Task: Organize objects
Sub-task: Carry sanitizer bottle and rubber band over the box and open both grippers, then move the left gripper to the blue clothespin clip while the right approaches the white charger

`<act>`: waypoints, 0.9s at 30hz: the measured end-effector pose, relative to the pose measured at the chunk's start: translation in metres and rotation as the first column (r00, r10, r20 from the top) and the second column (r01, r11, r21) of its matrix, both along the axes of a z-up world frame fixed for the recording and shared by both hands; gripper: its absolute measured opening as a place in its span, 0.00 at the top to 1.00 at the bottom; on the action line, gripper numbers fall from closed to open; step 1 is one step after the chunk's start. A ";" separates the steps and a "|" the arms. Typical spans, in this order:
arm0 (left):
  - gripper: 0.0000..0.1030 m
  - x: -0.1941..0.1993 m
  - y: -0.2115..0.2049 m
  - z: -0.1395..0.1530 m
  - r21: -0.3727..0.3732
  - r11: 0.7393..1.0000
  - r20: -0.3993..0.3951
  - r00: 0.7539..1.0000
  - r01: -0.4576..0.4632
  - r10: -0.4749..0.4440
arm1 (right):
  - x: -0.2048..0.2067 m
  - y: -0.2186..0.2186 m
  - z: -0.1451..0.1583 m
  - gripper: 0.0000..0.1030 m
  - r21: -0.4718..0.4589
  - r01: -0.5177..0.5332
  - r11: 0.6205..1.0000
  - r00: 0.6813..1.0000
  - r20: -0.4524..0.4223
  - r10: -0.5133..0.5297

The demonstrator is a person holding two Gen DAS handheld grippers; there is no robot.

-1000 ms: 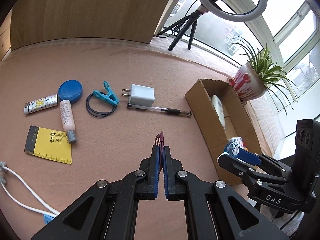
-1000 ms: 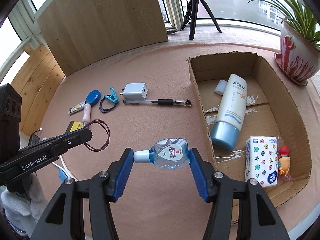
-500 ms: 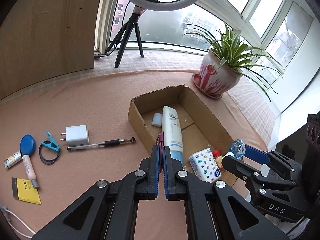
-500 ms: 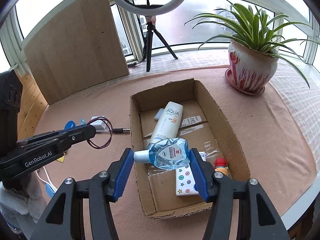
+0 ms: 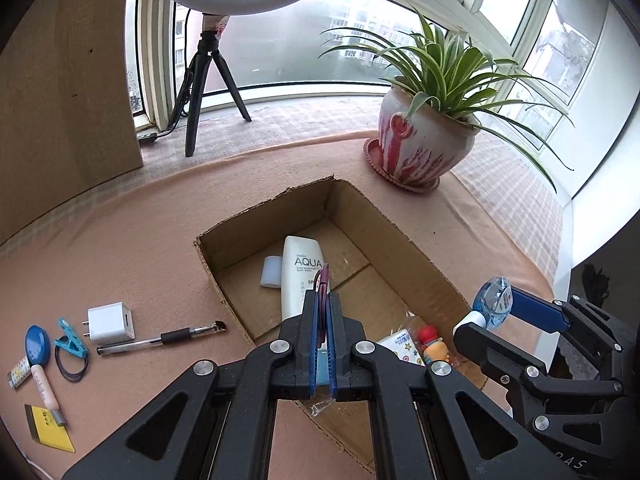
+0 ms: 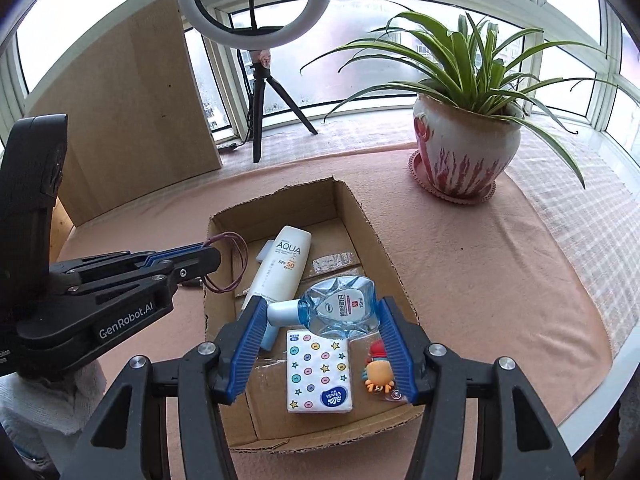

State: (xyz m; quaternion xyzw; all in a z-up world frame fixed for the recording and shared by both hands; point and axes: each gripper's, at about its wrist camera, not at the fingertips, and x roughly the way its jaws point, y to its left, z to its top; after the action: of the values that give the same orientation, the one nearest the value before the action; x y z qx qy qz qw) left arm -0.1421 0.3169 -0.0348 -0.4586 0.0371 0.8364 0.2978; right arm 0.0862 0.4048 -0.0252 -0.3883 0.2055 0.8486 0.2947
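An open cardboard box [image 6: 385,249] [image 5: 420,252] lies on the pink cloth. It holds a white AQUA tube [image 6: 282,268] [image 5: 300,276], a tissue pack [image 6: 318,372] and a small crab toy [image 6: 378,374]. My right gripper [image 6: 320,306] [image 5: 490,314] is shut on a small clear blue bottle [image 6: 340,306] [image 5: 496,298], held on its side above the box's near half. My left gripper [image 5: 322,296] [image 6: 212,254] is shut on a maroon elastic band [image 5: 325,274] [image 6: 245,256]. The band's loop hangs over the box's left wall.
A potted plant [image 6: 464,160] stands behind the box on the right, a ring light tripod [image 6: 260,92] and a wooden board [image 6: 132,120] at the back. Left of the box lie a white charger [image 5: 110,320], a pen [image 5: 160,338], a blue clip [image 5: 70,340] and other small items.
Both grippers have swung right, from over the loose items to above the box. Each still holds the same thing.
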 end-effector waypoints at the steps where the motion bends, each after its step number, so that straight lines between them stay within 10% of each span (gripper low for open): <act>1: 0.97 0.000 0.003 -0.001 -0.006 1.000 -0.004 1.000 0.001 -0.001 | 0.000 0.002 -0.001 0.48 0.000 0.004 1.000 1.000 0.001 -0.004; 4: 0.92 -0.001 0.009 -0.001 -0.010 1.000 -0.013 1.000 -0.002 0.001 | 0.002 0.007 -0.002 0.48 -0.006 0.006 1.000 1.000 0.002 -0.006; 7: 0.30 -0.003 0.009 0.000 -0.010 1.000 -0.023 0.999 -0.025 0.025 | 0.002 0.008 -0.005 0.42 0.002 -0.022 1.000 1.000 0.016 0.022; 9: 0.29 -0.002 0.007 0.003 0.000 1.000 -0.048 0.999 -0.023 0.023 | 0.003 0.008 -0.006 0.29 0.030 -0.006 1.000 1.000 0.027 0.005; 27: 0.29 -0.005 -0.060 -0.011 0.000 0.991 0.024 0.991 -0.130 0.130 | -0.016 -0.006 -0.004 0.28 -0.035 -0.044 0.998 0.999 -0.012 0.044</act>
State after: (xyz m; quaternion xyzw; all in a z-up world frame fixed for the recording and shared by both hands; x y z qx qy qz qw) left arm -0.1471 0.2569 -0.0459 -0.4697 0.0029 0.8486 0.2433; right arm 0.0705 0.3993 -0.0292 -0.3931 0.2133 0.8533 0.2680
